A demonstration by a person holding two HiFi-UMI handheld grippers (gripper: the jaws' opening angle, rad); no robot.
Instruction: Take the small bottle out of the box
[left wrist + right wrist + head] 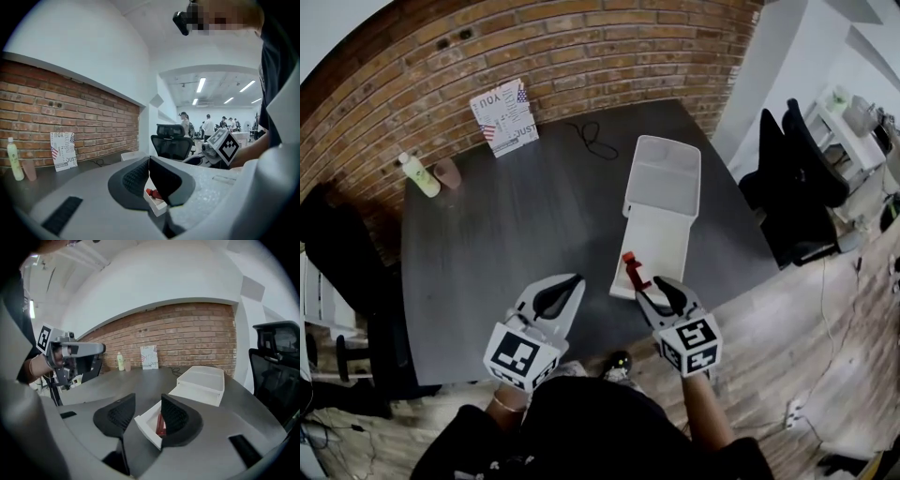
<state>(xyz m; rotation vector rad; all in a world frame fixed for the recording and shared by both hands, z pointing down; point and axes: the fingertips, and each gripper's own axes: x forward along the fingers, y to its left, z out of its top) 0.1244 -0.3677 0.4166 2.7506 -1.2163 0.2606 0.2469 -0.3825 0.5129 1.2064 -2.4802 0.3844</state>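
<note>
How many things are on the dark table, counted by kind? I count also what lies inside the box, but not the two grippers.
Bottles: 2 (small red bottle in the box, pale green bottle)
Boxes: 1 (white box, open)
Cups: 1 (brown cup)
Cards: 1 (printed card)
Cables: 1 (black cable)
Total: 6

Two hand-held grippers [575, 281] [647, 284], two bottles [630, 268] [420, 174], one white box [666, 234], one printed card [504, 117]

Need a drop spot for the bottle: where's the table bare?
Bare: wide table stretch left of the box, from the green bottle and card at the far edge down to the left gripper. Crowded: near right, box plus right gripper.
</note>
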